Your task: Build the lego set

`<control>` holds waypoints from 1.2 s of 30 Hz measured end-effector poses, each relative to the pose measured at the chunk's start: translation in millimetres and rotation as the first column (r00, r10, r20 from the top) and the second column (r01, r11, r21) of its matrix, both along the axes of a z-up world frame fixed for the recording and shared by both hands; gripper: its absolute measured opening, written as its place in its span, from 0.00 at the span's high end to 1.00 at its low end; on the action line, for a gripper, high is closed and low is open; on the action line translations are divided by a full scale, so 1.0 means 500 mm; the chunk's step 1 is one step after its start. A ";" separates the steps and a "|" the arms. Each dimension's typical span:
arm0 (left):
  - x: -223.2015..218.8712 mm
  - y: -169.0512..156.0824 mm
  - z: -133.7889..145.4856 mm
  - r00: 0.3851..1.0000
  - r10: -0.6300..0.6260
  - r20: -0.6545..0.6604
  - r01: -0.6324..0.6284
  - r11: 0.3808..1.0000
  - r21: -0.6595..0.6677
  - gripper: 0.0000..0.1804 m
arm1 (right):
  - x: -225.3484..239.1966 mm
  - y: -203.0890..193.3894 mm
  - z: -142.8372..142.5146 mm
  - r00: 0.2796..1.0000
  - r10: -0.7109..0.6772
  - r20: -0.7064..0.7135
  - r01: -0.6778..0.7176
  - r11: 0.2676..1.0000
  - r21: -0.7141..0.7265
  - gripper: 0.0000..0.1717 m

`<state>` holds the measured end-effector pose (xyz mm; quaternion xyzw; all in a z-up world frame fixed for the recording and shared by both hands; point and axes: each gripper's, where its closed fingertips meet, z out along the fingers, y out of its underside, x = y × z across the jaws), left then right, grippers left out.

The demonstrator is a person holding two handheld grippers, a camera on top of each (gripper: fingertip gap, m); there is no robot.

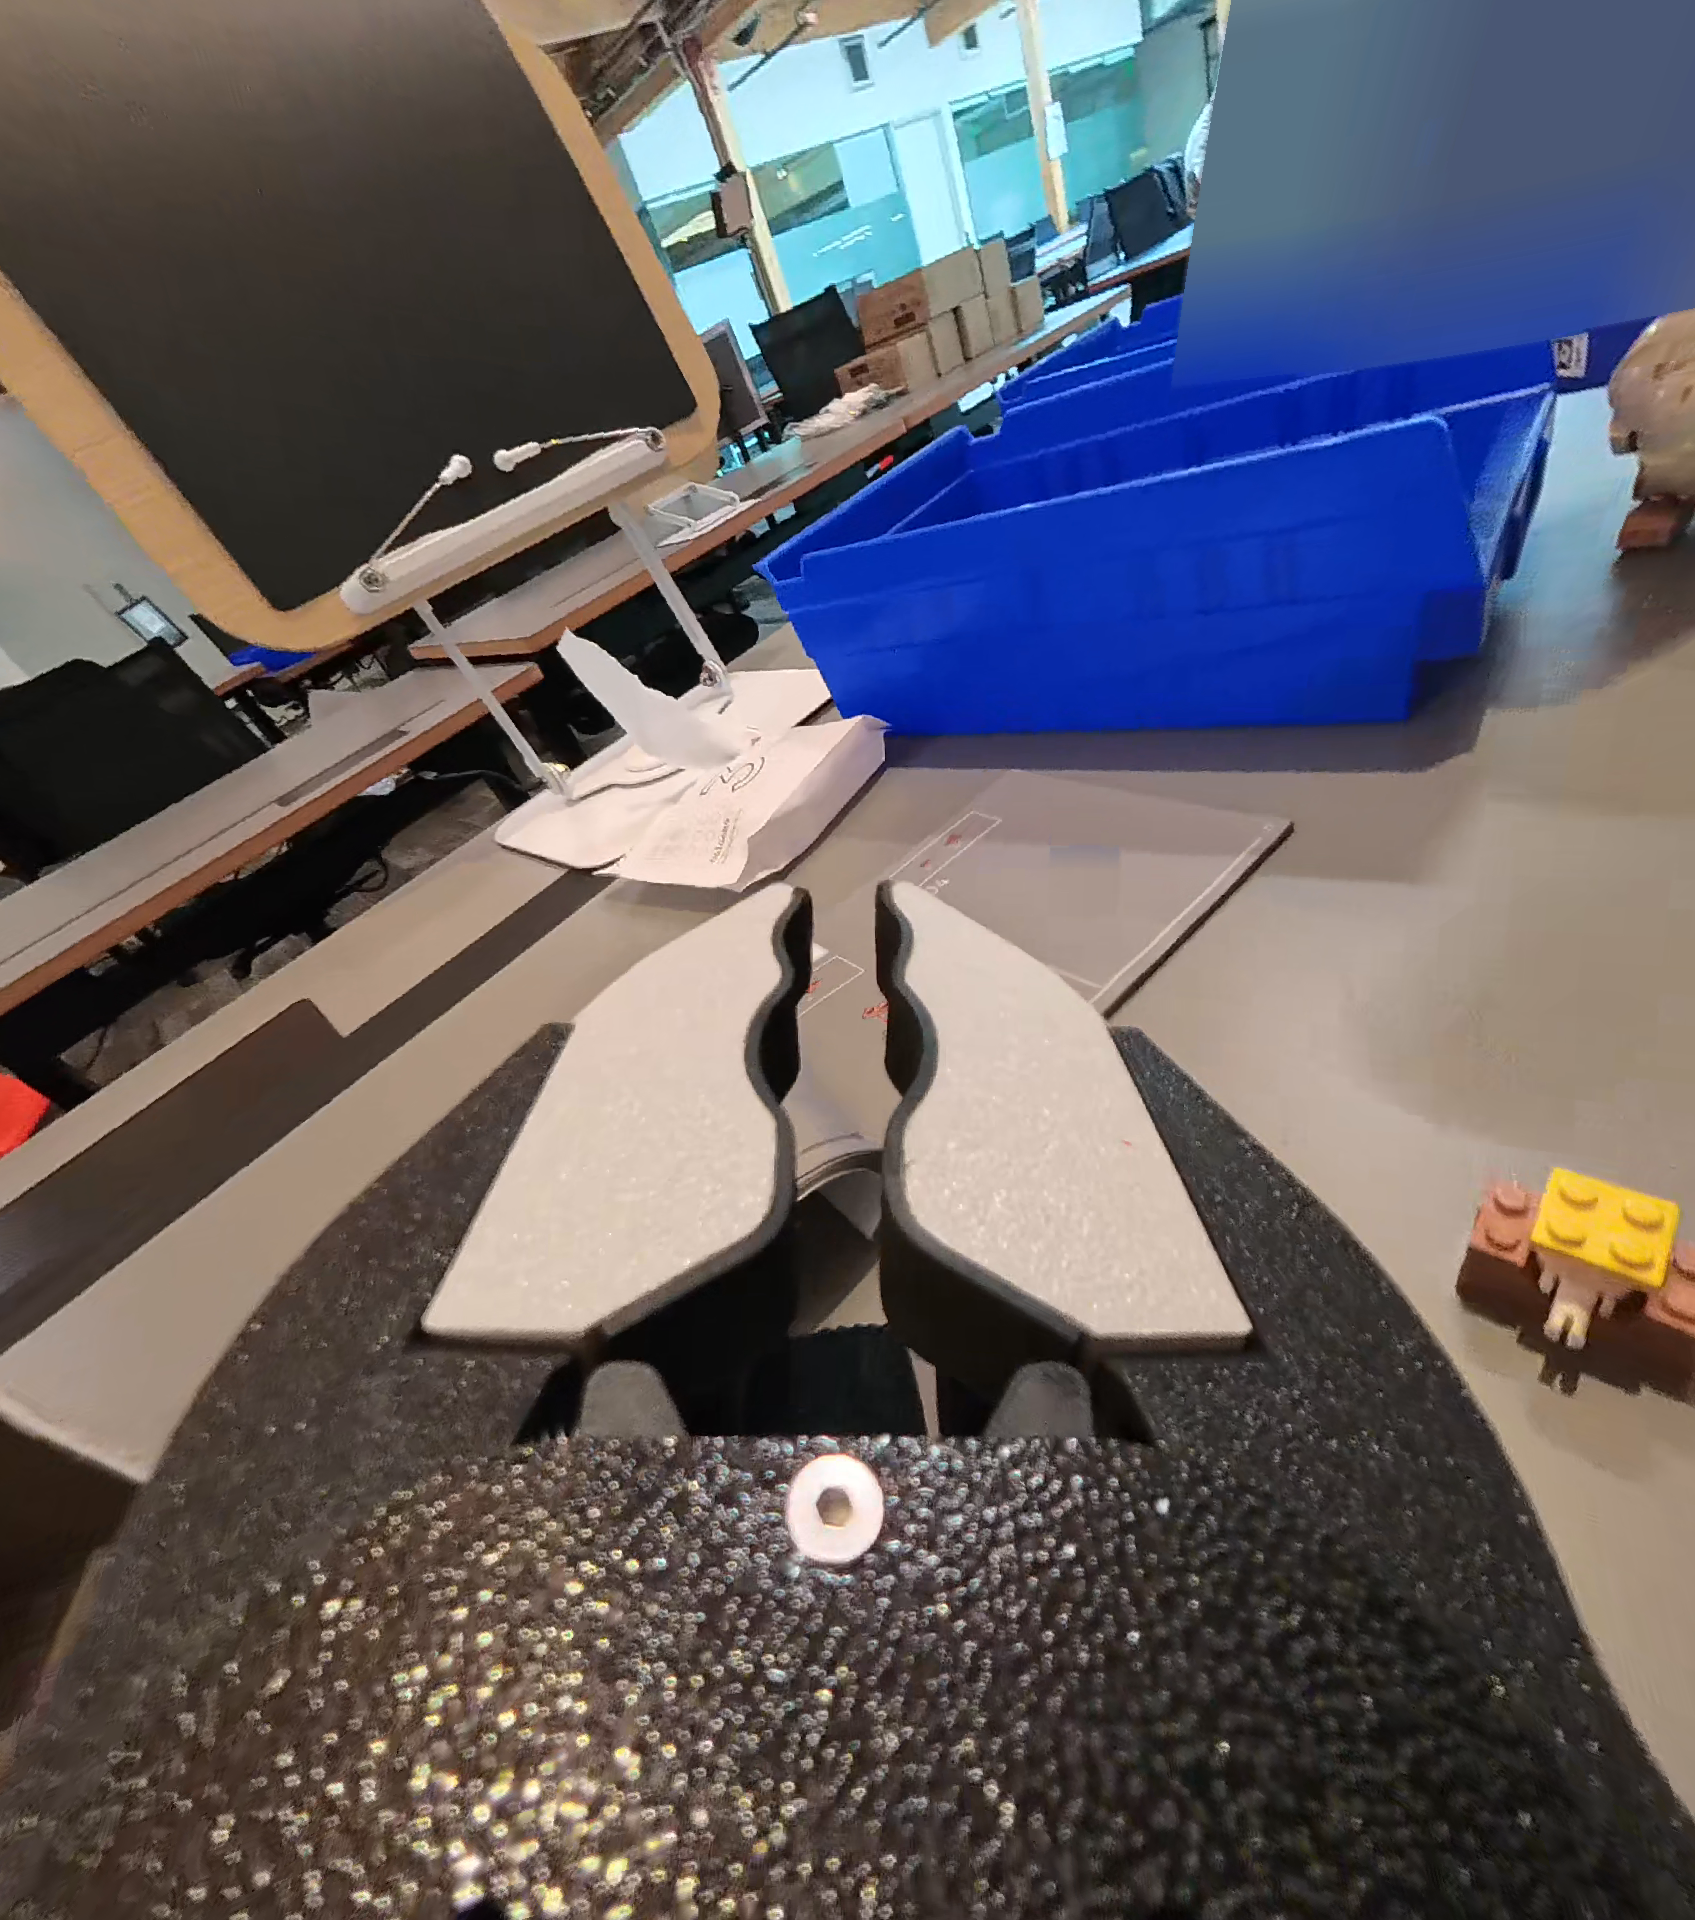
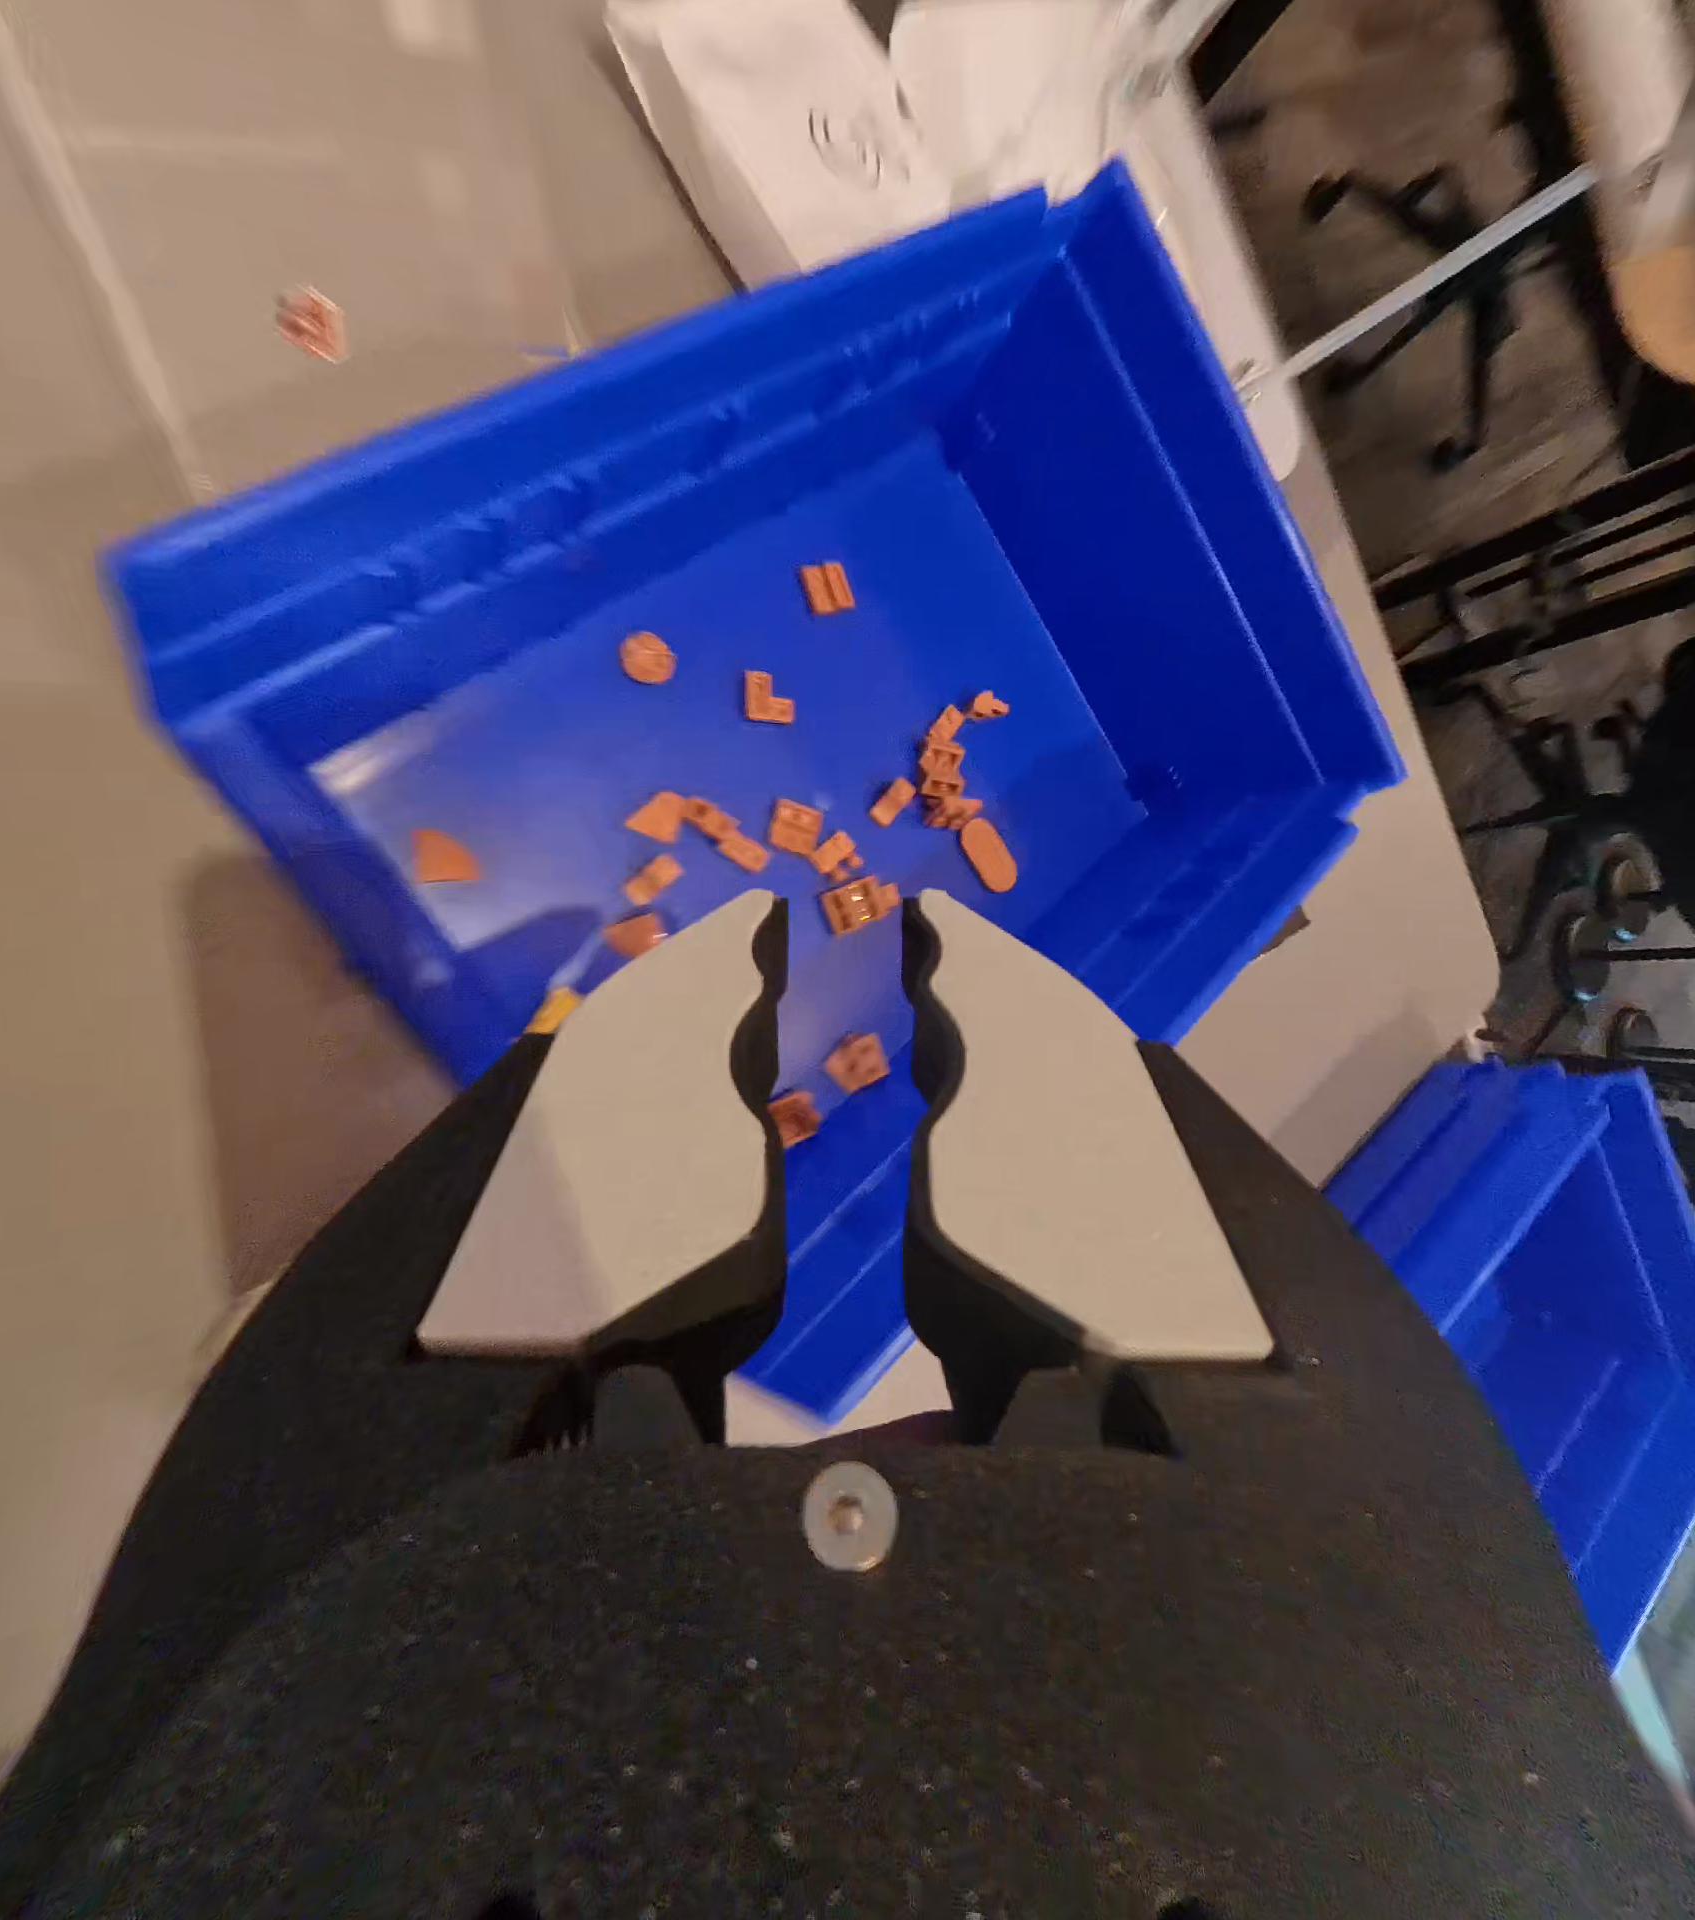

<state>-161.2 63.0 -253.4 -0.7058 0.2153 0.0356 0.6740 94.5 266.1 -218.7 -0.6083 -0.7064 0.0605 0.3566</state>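
Left claw [image 1: 843, 914]: fingers slightly apart, nothing between them, low over the grey worktop [image 1: 1445, 987].
Ahead of it: a flat grey printed sheet [image 1: 1113, 862], then a white paper bag [image 1: 749, 821] at a tablet stand's foot.
To its right: a small brown-and-yellow brick build [image 1: 1591, 1273].
Right claw [image 2: 843, 909]: fingers apart, gripping nothing, above a blue bin [image 2: 531, 499].
Bin floor: scattered orange bricks [image 2: 791, 826], one orange brick [image 2: 858, 904] just past the fingertips.
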 end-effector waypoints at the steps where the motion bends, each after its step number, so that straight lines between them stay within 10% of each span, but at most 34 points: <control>1: 0.002 0.004 -0.002 1.000 0.005 0.011 -0.005 1.000 0.000 0.94 | -0.026 0.037 -0.021 0.998 0.005 0.062 -0.003 1.000 -0.026 0.88; 11: 0.007 0.006 -0.033 0.998 0.021 -0.066 -0.022 1.000 -0.021 0.96 | -0.134 0.178 -0.208 0.866 -0.028 0.499 0.159 0.962 -0.222 0.88; 19: 0.011 0.002 -0.035 0.998 -0.005 -0.056 0.002 0.999 -0.037 0.96 | -0.136 0.196 -0.269 0.807 -0.070 0.587 0.225 0.954 -0.196 0.90; 24: 0.012 -0.005 -0.031 0.999 -0.004 -0.036 0.002 0.999 -0.041 0.96 | -0.134 0.186 -0.214 0.860 -0.094 0.502 0.219 0.956 -0.196 0.90; 31: 0.016 -0.011 -0.018 0.999 0.012 -0.047 -0.014 0.999 -0.034 0.96 | -0.117 -0.148 0.008 0.979 0.186 -0.085 -0.204 0.913 -0.353 0.91; 36: 0.034 -0.010 -0.021 0.999 -0.008 -0.035 0.006 0.999 -0.040 0.96 | -0.078 -0.382 -0.074 0.952 0.264 -0.154 -0.301 0.899 -0.317 0.91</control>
